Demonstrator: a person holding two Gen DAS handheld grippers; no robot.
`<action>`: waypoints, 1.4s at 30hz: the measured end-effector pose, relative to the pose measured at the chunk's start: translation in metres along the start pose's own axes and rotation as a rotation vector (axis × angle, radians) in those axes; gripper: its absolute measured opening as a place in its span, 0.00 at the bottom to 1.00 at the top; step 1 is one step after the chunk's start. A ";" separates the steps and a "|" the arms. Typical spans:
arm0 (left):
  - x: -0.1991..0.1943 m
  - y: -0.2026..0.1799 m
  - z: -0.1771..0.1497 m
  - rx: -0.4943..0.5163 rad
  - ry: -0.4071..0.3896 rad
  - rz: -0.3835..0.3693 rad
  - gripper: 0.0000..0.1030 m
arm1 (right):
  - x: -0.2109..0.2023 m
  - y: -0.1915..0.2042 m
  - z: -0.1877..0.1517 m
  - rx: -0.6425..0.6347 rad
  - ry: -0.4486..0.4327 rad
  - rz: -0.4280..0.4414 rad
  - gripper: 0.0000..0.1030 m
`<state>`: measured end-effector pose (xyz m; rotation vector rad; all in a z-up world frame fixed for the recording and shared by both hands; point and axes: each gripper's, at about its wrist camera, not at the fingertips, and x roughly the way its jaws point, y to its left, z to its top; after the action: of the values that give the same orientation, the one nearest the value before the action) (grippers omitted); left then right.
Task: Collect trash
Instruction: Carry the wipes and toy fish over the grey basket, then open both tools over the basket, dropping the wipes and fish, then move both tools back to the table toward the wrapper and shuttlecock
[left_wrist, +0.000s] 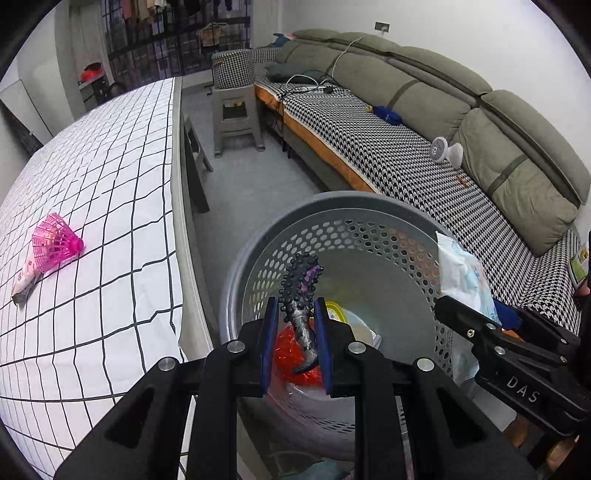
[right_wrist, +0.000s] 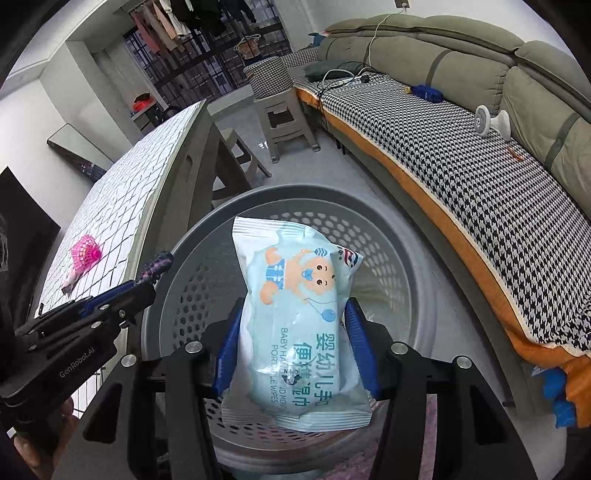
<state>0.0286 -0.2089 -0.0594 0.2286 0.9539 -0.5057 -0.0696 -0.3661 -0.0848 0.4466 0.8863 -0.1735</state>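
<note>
Two grippers are loaded over one round grey perforated plastic basket (left_wrist: 369, 236) standing on the floor between the table and the sofa. Left gripper (left_wrist: 295, 343): blue pads clamped on a dark knobbly rubber tentacle-shaped piece with purple streaks (left_wrist: 301, 291), gripped near its narrow curled end; the studded thicker end points up and away, over the basket opening. Right gripper (right_wrist: 295, 347): blue pads closed on the sides of a pale blue soft plastic pack of baby wipes (right_wrist: 299, 314), printed with an orange cartoon bear, a small blue balloon, Chinese characters and "BABY" / "PORTABLE WIPES" lettering. Pack is held lengthwise, crimped far edge pointing away, hanging above the basket mouth; the film is puckered where the pads press. Inside the basket, left wrist view: crumpled red-orange plastic scrap (left_wrist: 291, 350) low at the near side, a yellow-rimmed item beside it, partly hidden by the fingers, identity unclear. On the white tablecloth with black grid lines (left_wrist: 110, 192), left of the basket: a pink plastic shuttlecock (left_wrist: 55, 242) lying on its side, touching a small white and pink crumpled wrapper (left_wrist: 26, 280) at its near side. Right of the basket: long sofa with houndstooth cover (left_wrist: 388, 140) and olive cushions.
</note>
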 end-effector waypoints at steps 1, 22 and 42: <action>-0.001 -0.001 0.000 0.004 -0.003 0.007 0.27 | -0.001 -0.001 0.000 0.002 -0.004 -0.001 0.51; -0.018 0.006 -0.004 -0.013 -0.055 0.058 0.60 | -0.013 0.000 -0.002 0.011 -0.031 0.001 0.64; -0.055 0.050 -0.017 -0.111 -0.129 0.133 0.87 | -0.024 0.037 -0.008 -0.063 -0.045 0.042 0.67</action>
<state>0.0152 -0.1419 -0.0255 0.1562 0.8323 -0.3397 -0.0779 -0.3304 -0.0587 0.4010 0.8357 -0.1169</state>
